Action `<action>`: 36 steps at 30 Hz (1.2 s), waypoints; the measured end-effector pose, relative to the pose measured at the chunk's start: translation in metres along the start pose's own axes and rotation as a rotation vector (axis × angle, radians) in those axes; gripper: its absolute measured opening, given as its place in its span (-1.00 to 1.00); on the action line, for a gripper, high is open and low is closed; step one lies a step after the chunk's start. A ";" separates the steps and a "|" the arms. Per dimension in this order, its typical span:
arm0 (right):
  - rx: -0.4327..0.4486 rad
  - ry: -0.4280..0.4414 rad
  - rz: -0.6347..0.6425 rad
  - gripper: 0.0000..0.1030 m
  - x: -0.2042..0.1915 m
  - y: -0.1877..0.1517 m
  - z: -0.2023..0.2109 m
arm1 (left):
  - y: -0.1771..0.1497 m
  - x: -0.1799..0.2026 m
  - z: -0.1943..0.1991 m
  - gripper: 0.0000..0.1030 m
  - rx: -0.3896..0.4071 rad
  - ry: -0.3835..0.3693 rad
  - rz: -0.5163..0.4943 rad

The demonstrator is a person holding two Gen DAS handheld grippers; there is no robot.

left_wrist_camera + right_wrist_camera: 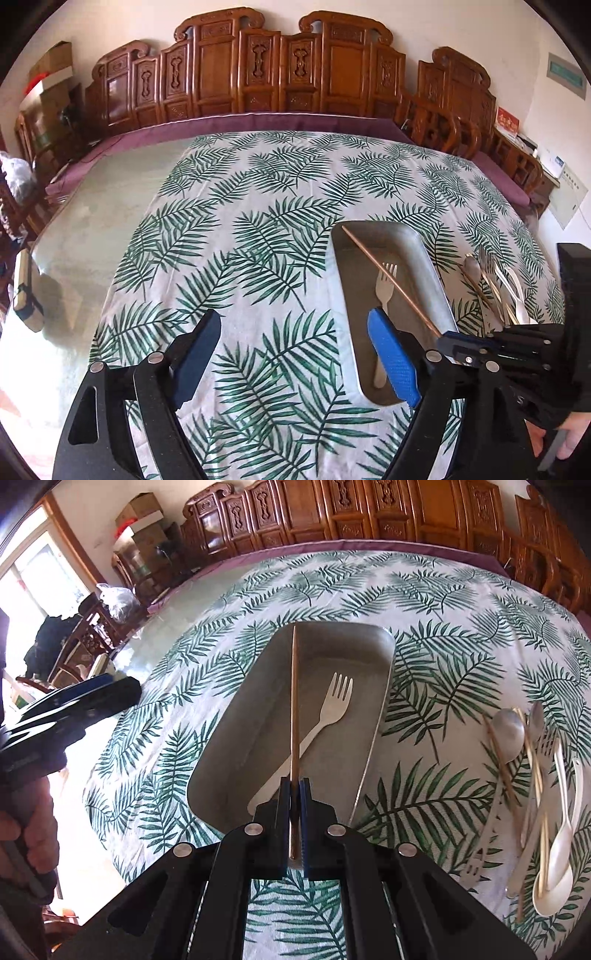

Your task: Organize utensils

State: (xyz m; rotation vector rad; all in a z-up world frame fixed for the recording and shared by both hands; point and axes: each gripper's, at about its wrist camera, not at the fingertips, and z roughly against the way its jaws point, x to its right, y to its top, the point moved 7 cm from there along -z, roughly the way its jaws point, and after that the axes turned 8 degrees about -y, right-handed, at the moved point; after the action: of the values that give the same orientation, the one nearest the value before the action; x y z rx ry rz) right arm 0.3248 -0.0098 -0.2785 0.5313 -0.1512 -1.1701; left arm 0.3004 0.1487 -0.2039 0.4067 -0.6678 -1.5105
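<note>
Chopstick (pixel 294 716): one thin brown stick, pinched at its near end between the closed pads of the right gripper (pixel 294 788). It runs straight ahead from the jaws, long axis in line with the gripper, far tip reaching about to the far left rim of the tray (pixel 382 701). It hangs over the tray, crossing above the fork's handle; whether the tip touches the rim cannot be told.

Fork (pixel 325 720): pale, lying flat on the tray floor, tines toward the far end, handle angled to the near left corner.

Tray: grey metal, oblong, long side roughly parallel to the held chopstick. So a straight lowering would likely lay the stick lengthwise inside, left of the fork's tines.

Left gripper (pixel 291 354): jaws wide apart, nothing between them. One blue pad (pixel 393 356) overlaps the tray's near end in view, the other sits over the leaf-print cloth (pixel 240 221). The right hand is the one committed over the tray.

Loose pile (pixel 532 794): spoons, forks, more chopsticks lying on the cloth to the right of the tray, nearer the right gripper, well apart from the left. Not yet sorted.

Judgement: placing step in hand; most of the sorting remains.
</note>
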 end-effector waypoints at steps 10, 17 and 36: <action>-0.026 0.041 -0.009 -0.83 -0.007 -0.002 -0.017 | -0.002 -0.006 0.012 0.54 0.011 0.004 0.001; 0.044 0.068 0.021 -0.81 -0.009 0.000 0.007 | -0.002 0.007 0.015 0.54 0.013 -0.002 -0.014; 0.218 -0.122 -0.018 -0.55 0.147 -0.055 0.110 | -0.008 0.133 -0.013 0.54 0.002 -0.152 -0.115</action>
State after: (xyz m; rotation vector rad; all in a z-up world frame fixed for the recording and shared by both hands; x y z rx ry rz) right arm 0.2955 -0.1936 -0.2323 0.6533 -0.3825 -1.2116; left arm 0.2939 0.0156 -0.1985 0.3391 -0.7762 -1.6617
